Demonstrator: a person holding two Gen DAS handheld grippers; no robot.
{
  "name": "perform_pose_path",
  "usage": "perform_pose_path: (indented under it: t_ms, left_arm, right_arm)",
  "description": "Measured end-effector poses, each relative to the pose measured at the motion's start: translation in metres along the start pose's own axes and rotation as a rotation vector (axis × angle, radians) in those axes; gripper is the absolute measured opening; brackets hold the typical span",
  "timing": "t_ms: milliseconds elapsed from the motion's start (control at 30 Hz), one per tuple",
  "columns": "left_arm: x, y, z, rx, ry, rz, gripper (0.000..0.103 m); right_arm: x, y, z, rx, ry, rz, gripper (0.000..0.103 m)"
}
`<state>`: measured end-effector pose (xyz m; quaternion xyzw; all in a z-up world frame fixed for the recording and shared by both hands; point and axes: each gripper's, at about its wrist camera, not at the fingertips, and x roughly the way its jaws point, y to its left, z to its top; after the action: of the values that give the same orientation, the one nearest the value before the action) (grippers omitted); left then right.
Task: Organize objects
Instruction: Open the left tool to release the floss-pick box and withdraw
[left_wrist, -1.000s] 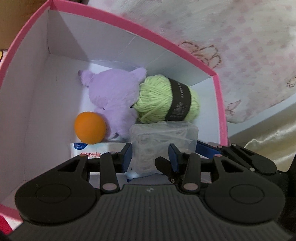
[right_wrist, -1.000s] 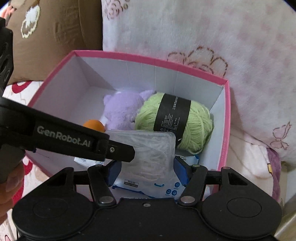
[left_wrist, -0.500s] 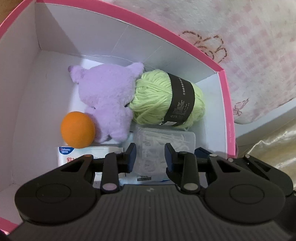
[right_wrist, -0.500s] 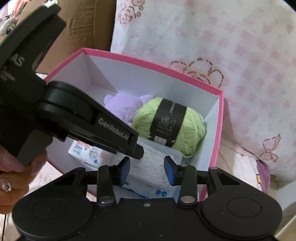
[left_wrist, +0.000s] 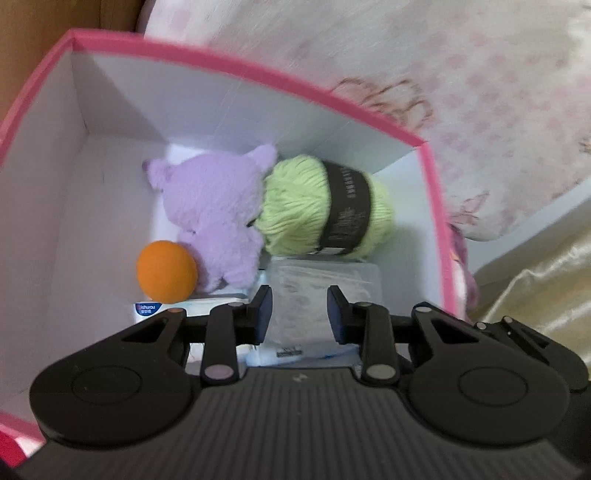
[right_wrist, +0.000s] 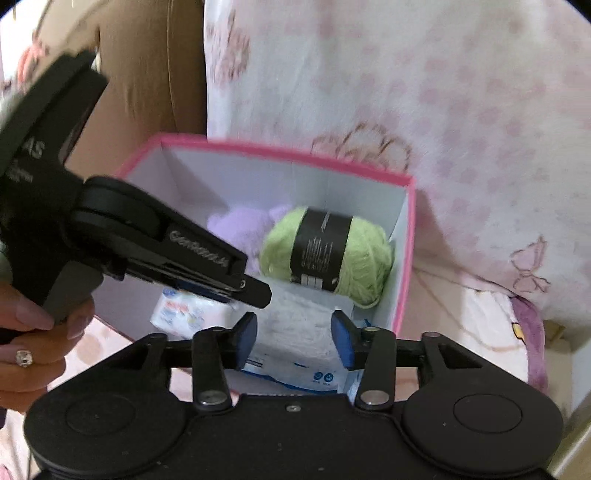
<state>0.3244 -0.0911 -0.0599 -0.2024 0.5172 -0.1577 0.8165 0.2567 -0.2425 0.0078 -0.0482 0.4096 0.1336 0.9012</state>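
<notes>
Task item: clear plastic case (left_wrist: 325, 275), lying flat in the pink box (left_wrist: 258, 70) at its near right end, on top of the tissue packs (right_wrist: 177, 314).
Neighbours: the green yarn ball (left_wrist: 295, 206) touches the case's far edge. The purple plush toy (left_wrist: 214, 206) lies left of the yarn, with the orange ball (left_wrist: 166, 271) against it.
Left gripper (left_wrist: 300, 306): drawn in to a narrow gap and holding nothing. The case shows through the gap but lies below the pads.
Right gripper (right_wrist: 293, 328): jaws have just been opening. Nothing sits between them, and the case is underneath, clear of both pads.
Key relation: the case lies below and just ahead of both grippers, and both point steeply down at it over the near wall.
Nearer gripper: the left, judged from the right wrist view, where its tip hangs over the case's left corner.
Case long axis: cannot be told, because the grippers hide its near end.
Yarn long axis: across the box, with the black band upright at mid-length.
Operator: a hand (right_wrist: 33, 347) grips the left handle at the frame edge.
Task status: judged placed. Every item in view rests inside the box.
Next move: probably clearing the rim. The near and right walls stand close.
</notes>
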Motion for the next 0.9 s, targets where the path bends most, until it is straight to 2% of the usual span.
perform_pose_path:
  t_ms: [133,300,467,633,900]
  left_arm:
    - [-0.034,-0.022,-0.002,0.139,-0.049,0.062,0.036]
    - [-0.081,-0.021,0.002,0.185,-0.031,0.031,0.044]
    - [-0.136,-0.031,-0.014,0.235,-0.075,0.100,0.054]
    - [-0.172,-0.033,-0.033,0.239,-0.095,0.149,0.066]
    - [-0.216,-0.022,-0.075,0.232,-0.132,0.241,0.076]
  right_arm:
    - [-0.029,0.001,-0.008,0.028,-0.081,0.017,0.055]
    - [-0.060,0.009,-0.014,0.072,-0.129,0.045,0.058]
    - [-0.096,0.025,-0.015,0.039,-0.184,0.026,0.065]
    - [-0.128,0.033,-0.017,0.037,-0.213,0.017,0.071]
    - [-0.159,0.049,-0.029,0.025,-0.232,0.012,0.076]
